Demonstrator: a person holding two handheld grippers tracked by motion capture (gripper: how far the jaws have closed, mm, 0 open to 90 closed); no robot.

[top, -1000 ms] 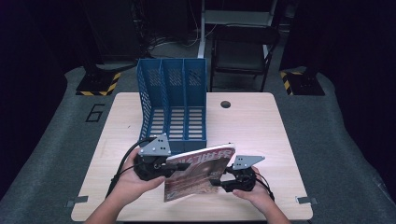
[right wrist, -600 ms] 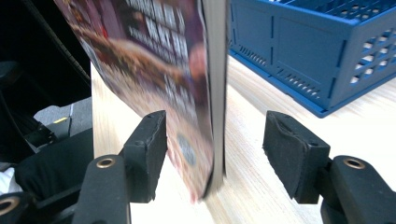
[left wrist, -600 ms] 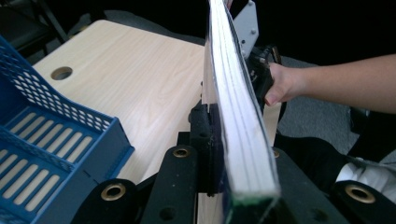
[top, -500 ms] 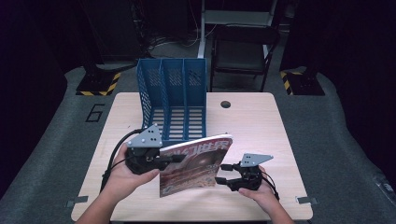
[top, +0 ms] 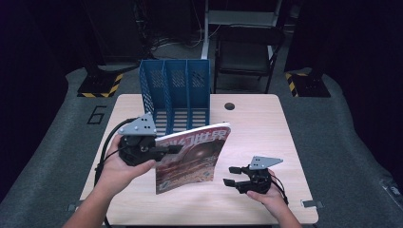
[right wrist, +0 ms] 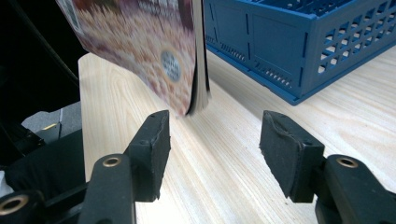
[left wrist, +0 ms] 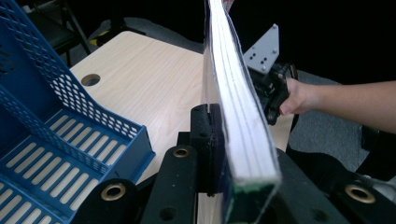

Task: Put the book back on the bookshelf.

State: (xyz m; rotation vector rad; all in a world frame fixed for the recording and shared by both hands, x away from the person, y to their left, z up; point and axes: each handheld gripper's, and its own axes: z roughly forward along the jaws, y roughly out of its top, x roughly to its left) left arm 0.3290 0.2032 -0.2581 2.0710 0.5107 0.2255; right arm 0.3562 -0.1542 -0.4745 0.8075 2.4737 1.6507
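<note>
My right gripper rests low on the counter, jaws apart, having just been closing, nothing between. My left gripper clamps the magazine above the counter. Beyond: blue file rack, 3 compartments.

Light wooden table, pale grain, rounded corners, on grey carpeted floor. Round cable hole in top, toward 12 o'clock, just right of centre. Blue perforated file rack standing directly on top at 11 o'clock, three compartments, slatted base, open side facing 6 o'clock. Bare wood across 3 o'clock side and along 6 o'clock edge. Small metal brackets at both near corners.
</note>
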